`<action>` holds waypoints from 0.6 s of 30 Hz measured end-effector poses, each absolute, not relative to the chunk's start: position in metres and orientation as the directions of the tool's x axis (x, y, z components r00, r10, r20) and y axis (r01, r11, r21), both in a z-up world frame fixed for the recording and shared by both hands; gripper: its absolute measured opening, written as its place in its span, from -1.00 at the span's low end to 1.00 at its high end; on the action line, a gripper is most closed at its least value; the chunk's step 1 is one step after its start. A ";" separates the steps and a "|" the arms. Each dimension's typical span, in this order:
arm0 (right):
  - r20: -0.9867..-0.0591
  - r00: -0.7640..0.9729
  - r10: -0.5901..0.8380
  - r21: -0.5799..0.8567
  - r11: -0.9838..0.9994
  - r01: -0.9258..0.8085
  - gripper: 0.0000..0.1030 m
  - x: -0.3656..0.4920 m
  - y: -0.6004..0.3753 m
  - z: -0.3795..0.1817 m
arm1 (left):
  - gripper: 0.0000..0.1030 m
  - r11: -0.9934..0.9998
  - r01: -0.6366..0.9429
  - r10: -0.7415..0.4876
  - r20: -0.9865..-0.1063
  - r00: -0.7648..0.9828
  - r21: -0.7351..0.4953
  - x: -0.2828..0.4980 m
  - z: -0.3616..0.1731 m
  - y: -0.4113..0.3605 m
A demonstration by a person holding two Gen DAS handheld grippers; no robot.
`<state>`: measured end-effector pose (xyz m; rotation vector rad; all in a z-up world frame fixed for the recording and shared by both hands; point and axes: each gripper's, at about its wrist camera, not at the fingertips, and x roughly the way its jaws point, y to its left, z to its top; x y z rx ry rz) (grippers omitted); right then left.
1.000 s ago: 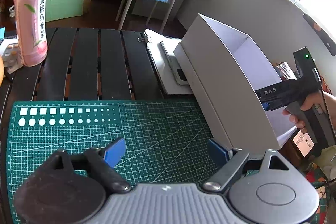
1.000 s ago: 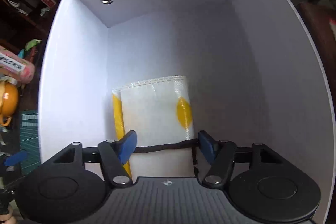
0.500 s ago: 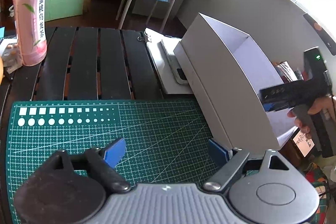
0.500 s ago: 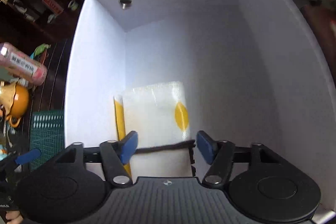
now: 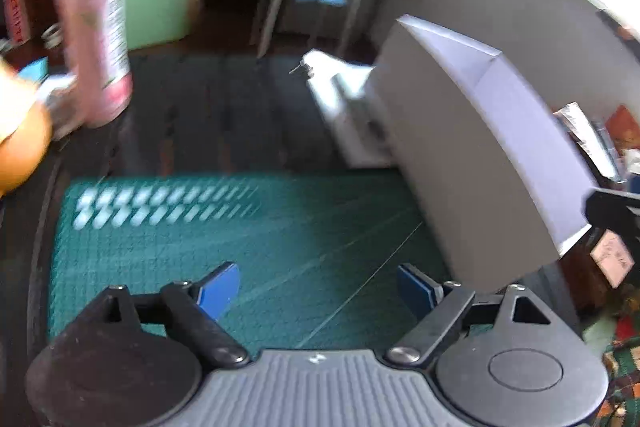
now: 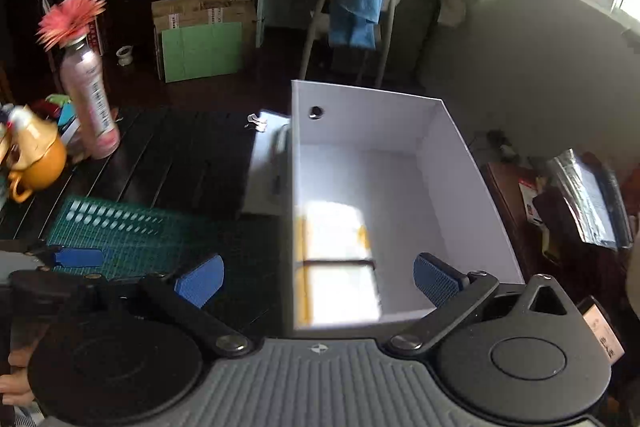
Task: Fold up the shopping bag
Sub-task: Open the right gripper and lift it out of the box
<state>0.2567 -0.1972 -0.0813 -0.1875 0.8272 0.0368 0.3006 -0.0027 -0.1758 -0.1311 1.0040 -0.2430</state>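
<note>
Left wrist view, heavily blurred: the left gripper (image 5: 318, 287) hung with jaws spread wide and nothing between them, above the green cutting mat (image 5: 224, 227) on the dark slatted surface (image 5: 192, 115). A pink bottle (image 5: 98, 43) stood far left. The white box (image 5: 472, 155) sat on the right, just beside the mat; its contents were hidden from this angle.

Right wrist view: the right gripper (image 6: 318, 279) hovered over the box's near rim, jaws wide apart, holding nothing. The folded shopping bag (image 6: 338, 259), white with yellow marks and a dark strap across it, lay flat on the box floor against the left wall, near end. An orange teapot (image 6: 36, 159) stood at far left, near the bottle.
</note>
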 end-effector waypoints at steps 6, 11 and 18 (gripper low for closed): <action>-0.780 0.626 0.030 -0.054 0.992 -0.115 0.81 0.208 -0.178 -0.128 | 0.65 0.979 0.082 -0.202 -0.822 0.533 -0.188 0.259 -0.155 0.026; -0.754 0.656 0.036 -0.071 0.988 -0.136 0.74 0.176 -0.172 -0.134 | 0.64 0.990 0.056 -0.135 -0.800 0.585 -0.127 0.211 -0.129 0.038; -0.788 0.615 0.030 -0.011 0.998 -0.063 0.76 0.149 -0.181 -0.134 | 0.65 0.998 0.055 -0.045 -0.743 0.667 -0.011 0.160 -0.102 0.028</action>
